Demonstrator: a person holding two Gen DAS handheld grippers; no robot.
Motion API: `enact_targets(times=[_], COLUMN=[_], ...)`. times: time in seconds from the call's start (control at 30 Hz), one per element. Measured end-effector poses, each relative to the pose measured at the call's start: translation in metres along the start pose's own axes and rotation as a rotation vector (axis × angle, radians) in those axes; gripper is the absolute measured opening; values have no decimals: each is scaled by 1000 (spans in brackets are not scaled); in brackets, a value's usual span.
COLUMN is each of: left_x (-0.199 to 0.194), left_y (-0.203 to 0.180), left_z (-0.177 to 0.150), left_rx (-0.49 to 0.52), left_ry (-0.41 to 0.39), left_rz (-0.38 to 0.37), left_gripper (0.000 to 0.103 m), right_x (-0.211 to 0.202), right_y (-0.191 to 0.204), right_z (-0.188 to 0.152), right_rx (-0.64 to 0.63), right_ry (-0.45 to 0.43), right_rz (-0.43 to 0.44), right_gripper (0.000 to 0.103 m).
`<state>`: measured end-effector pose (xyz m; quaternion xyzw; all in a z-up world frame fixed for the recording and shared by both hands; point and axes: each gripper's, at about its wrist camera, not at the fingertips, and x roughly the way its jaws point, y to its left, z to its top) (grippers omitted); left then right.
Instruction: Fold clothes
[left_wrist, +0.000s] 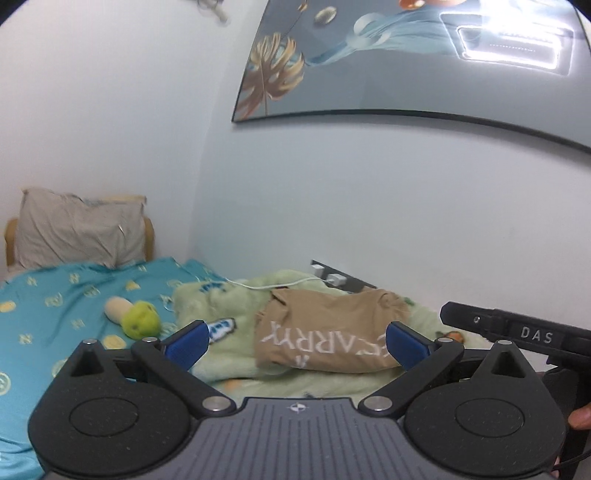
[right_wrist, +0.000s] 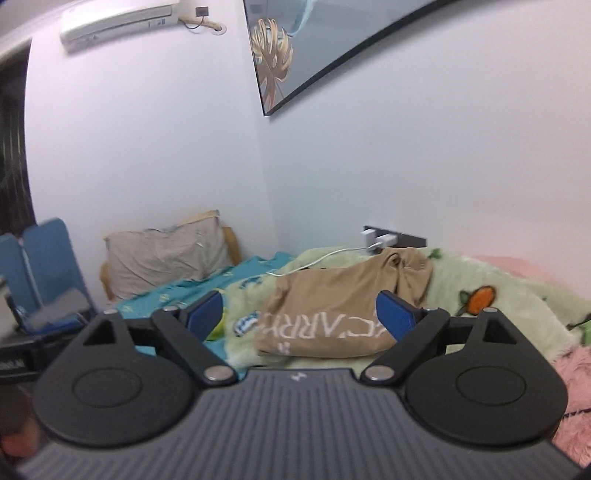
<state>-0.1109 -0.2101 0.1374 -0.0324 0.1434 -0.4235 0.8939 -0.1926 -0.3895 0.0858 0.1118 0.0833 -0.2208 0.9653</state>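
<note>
A tan T-shirt (left_wrist: 325, 332) with white lettering lies folded into a compact bundle on a pale green fleece blanket (left_wrist: 229, 354) on the bed. It also shows in the right wrist view (right_wrist: 332, 306). My left gripper (left_wrist: 295, 343) is open and empty, held back from the shirt, its blue pads (left_wrist: 186, 343) wide apart. My right gripper (right_wrist: 301, 314) is open and empty too, also short of the shirt. The right gripper's black body (left_wrist: 517, 332) shows at the right edge of the left wrist view.
A teal patterned sheet (left_wrist: 55, 302) covers the bed. A grey pillow (left_wrist: 81, 232) leans at its head. A green and cream plush toy (left_wrist: 135, 317) lies left of the blanket. A white charger cable (left_wrist: 273, 285) runs to a wall socket. Pink fleece (right_wrist: 576, 387) lies right. Blue chairs (right_wrist: 44, 266) stand left.
</note>
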Motion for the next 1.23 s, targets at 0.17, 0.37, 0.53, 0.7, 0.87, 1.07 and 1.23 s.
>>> enact_targets(times=[0.17,0.37,0.53,0.7,0.87,1.07,1.23], left_x=[-5,-4,-2,-5,-7,-12,-19], left_y=[7,5,5,6,4,3,4], left_z=[-17,-33,-40,-42,-44,-43,-42], left_rx=[5,73,83,99,112,113,109], left_ry=[-25,-40,-36,-41,-45,-53,-59], left_rz=[-13,24,28,38,57,54,45], left_gripper=[103,103,103,103,103,103,103], right_x=[5,1,0,-2,-2,-9,-16], right_y=[8,27,43,53,56,59,62], right_z=[-20,-26,-32,-43,-44,-44,-41], right_rx=[-41,-105,-165,-191,-185,-191,-198], right_ry=[-11,-57,-90,-96,-86,-92,-100], right_rz=[-14,-30,-56,-64,-70,-77,-80], right_gripper=[92,92,92,92,92,92,92])
